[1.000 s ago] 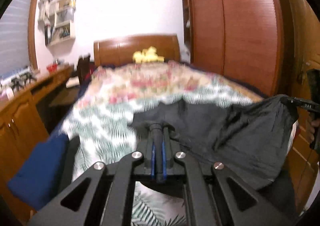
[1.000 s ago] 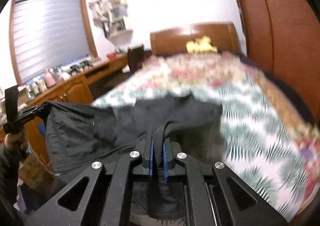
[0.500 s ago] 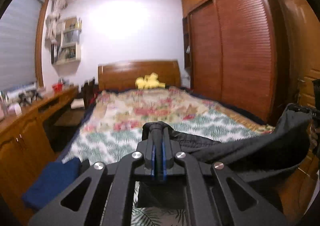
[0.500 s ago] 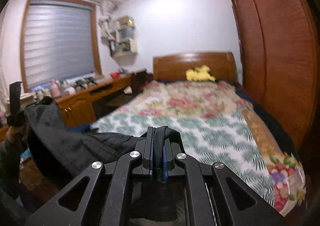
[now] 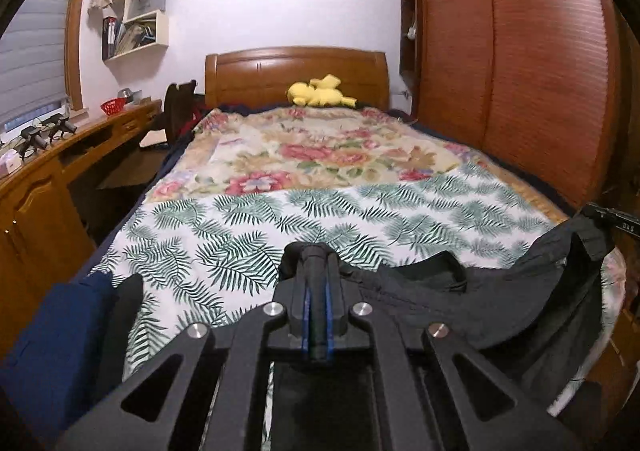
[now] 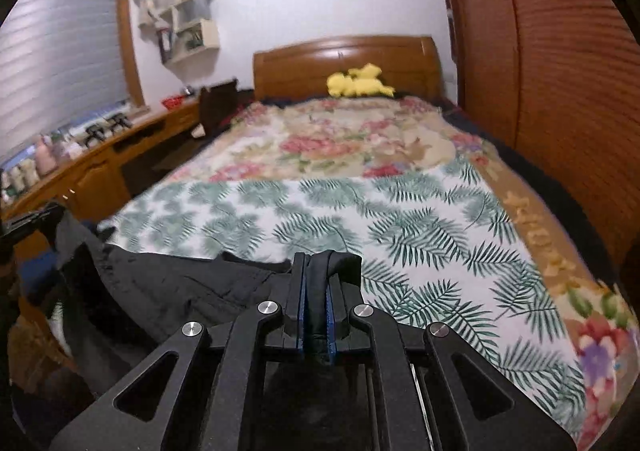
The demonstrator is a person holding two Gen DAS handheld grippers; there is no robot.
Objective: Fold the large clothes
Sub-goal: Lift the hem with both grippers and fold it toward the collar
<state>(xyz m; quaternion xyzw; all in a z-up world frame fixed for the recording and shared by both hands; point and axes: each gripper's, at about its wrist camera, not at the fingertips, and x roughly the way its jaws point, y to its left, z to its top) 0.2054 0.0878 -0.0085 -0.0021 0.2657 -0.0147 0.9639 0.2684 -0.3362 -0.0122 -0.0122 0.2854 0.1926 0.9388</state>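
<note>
A black garment hangs stretched between my two grippers over the foot of the bed. My left gripper is shut on one end of it. My right gripper is shut on the other end, and the cloth sags to its left. In the left wrist view the right gripper shows at the far right, pinching the cloth. In the right wrist view the left gripper shows at the far left edge.
The bed has a fern-print sheet near me and a floral blanket beyond. A yellow plush toy lies by the headboard. A wooden desk runs along the left, a louvred wardrobe along the right. Blue cloth lies at lower left.
Both grippers, still shut on the garment, swung up and then tilted back down towards the bed. The cloth now hangs lower, near the foot of the bed.
</note>
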